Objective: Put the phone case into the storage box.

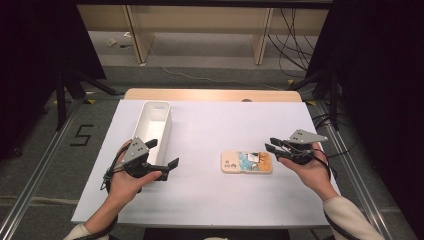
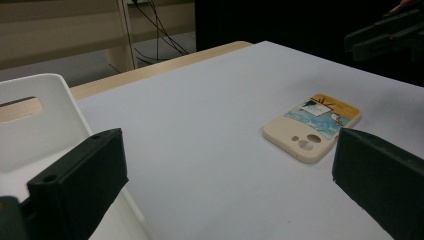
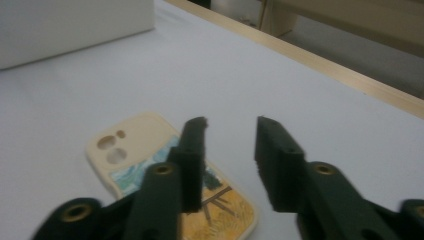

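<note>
- A phone case [image 1: 247, 162] is lying flat on the white table [image 1: 215, 130], right of the middle, with its camera cut-outs pointing to the person's left and its printed blue-and-orange picture facing up.
- The right gripper [image 1: 270, 146] is hovering just beside the right end of the case, its jaws standing apart with a narrow gap and nothing between them.
- In the right gripper view, the right gripper [image 3: 231, 125] is sitting above the orange end of the phone case [image 3: 140, 155], not touching it as far as can be told.
- The left gripper [image 1: 163, 156] is resting in the person's left hand [image 1: 131, 181], well apart from the case, its jaws spread wide and holding nothing.
- In the left gripper view, the left gripper [image 2: 227, 160] is framing the bare table [image 2: 210, 125], with the phone case [image 2: 312, 126] lying beyond, near the right-hand jaw.
- A white rectangular bin [image 1: 153, 125] is standing lengthwise on the left part of the table, just beside the left gripper; in the left gripper view its handle slot is showing on the bin's [image 2: 35, 125] end wall.
</note>
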`<state>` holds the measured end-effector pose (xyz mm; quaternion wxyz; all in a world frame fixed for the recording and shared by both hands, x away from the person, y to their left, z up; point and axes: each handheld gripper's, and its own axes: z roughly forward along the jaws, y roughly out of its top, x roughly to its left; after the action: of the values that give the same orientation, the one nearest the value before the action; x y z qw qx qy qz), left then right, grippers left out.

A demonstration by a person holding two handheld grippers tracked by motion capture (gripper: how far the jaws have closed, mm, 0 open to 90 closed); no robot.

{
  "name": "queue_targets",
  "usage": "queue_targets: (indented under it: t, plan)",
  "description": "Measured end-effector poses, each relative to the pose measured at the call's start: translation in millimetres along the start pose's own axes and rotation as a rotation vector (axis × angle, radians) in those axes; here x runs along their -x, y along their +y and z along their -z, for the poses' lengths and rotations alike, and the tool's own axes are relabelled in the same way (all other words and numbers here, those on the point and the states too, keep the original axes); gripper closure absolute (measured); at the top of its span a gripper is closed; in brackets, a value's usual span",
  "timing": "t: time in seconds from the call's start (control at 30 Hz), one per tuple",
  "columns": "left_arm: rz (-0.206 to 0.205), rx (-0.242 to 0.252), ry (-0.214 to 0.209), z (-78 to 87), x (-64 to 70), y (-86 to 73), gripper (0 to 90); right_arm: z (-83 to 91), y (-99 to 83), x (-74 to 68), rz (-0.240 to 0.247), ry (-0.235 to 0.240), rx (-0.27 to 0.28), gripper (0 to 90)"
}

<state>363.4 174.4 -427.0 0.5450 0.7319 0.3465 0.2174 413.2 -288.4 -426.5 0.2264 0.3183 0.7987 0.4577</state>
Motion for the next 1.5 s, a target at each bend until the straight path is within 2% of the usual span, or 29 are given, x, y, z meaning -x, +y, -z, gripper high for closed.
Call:
queue_targets:
  t: [0.03, 0.1, 0.23, 0.37, 0.53, 0.67, 1.07, 1.27, 1.5]
  plan:
    - [0.000, -0.001, -0.001, -0.2, -0.1, -0.2, 0.7, -3.2, 2.3, 1.0, 0.011, -0.016, -0.019, 80.0]
    - [0.001, 0.001, -0.003, -0.2, -0.1, 0.0, 0.7, -11.8, 5.8, 3.1, 0.012, -0.017, -0.059, 89.3]
    - [0.002, 0.000, -0.006, -0.6, -0.2, -0.3, 0.9, -33.5, 7.1, 8.5, 0.010, -0.028, -0.157, 90.0]
    - [0.001, -0.001, -0.006, -0.9, -0.4, -0.4, 1.0, -51.8, 4.9, 15.7, -0.019, -0.042, -0.247, 90.0]
    - [-0.001, -0.002, -0.010, -1.7, 0.8, -0.3, 1.1, -66.8, 0.5, 21.9, -0.056, -0.035, -0.318, 90.0]
    - [0.002, -0.004, -0.010, -2.0, 0.9, -0.7, 1.2, -73.0, -3.2, 24.1, -0.061, -0.037, -0.367, 90.0]
    - [0.002, -0.007, -0.014, -2.8, 0.9, -1.2, 1.2, -77.8, -8.8, 26.6, -0.085, -0.024, -0.426, 90.0]
    - [0.000, -0.006, -0.014, -2.1, 1.1, -1.0, 1.3, -74.2, -8.3, 24.4, -0.069, -0.011, -0.452, 90.0]
    - [0.000, -0.005, -0.016, -1.7, 1.7, -0.9, 1.4, -62.3, -10.8, 19.2, -0.046, 0.006, -0.494, 90.0]
